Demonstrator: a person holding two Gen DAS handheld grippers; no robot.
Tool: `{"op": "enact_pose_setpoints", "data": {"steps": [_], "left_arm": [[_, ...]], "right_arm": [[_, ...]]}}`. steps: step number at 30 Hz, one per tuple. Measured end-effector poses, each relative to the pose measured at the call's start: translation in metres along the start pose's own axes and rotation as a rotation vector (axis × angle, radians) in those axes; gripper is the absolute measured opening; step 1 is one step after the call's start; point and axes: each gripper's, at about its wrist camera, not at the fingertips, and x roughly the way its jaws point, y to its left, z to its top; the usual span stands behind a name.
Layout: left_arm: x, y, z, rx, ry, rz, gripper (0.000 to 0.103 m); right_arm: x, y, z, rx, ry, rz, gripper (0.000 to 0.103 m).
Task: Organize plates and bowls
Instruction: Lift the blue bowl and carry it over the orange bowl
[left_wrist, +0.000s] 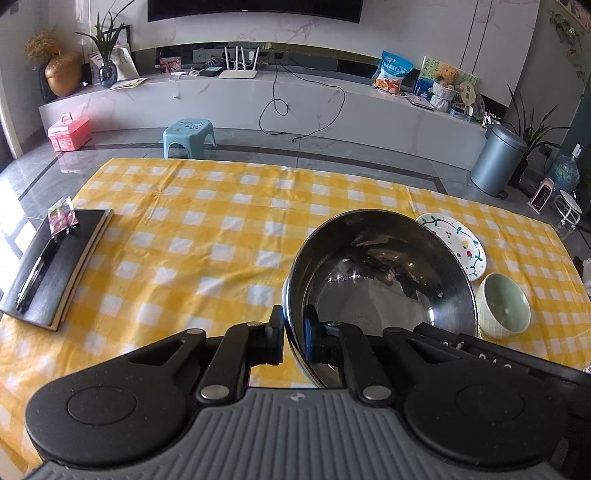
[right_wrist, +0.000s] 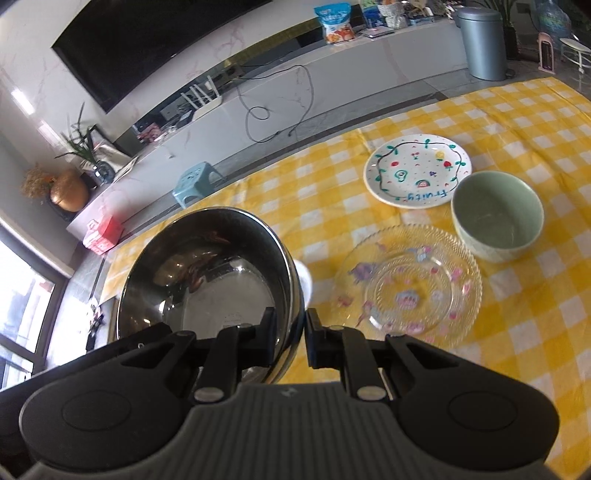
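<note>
Both grippers grip the rim of one steel bowl (left_wrist: 384, 280), held tilted above the yellow checked tablecloth (left_wrist: 207, 236). My left gripper (left_wrist: 294, 334) is shut on its left rim. My right gripper (right_wrist: 290, 338) is shut on the right rim of the steel bowl (right_wrist: 207, 273). A white painted plate (right_wrist: 417, 170) lies on the cloth, a green bowl (right_wrist: 496, 216) stands next to it, and a clear glass plate (right_wrist: 410, 282) lies in front of both. The painted plate (left_wrist: 461, 243) and green bowl (left_wrist: 504, 306) also show in the left view.
A black notebook (left_wrist: 55, 266) with a pen lies at the table's left edge. Beyond the table are a blue stool (left_wrist: 189, 134), a pink box (left_wrist: 69, 132), a grey bin (left_wrist: 496, 160) and a long TV bench (left_wrist: 258, 99).
</note>
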Motion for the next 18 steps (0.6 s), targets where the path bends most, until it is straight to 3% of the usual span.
{"op": "enact_pose_setpoints", "data": {"steps": [11, 18], "left_arm": [[-0.063, 0.055, -0.053, -0.141, -0.031, 0.029, 0.011], [-0.085, 0.071, -0.074, -0.166, -0.06, 0.033, 0.011]], "right_arm": [[-0.048, 0.04, -0.064, -0.132, 0.033, 0.089, 0.014], [-0.065, 0.053, -0.083, -0.18, 0.032, 0.11, 0.014]]}}
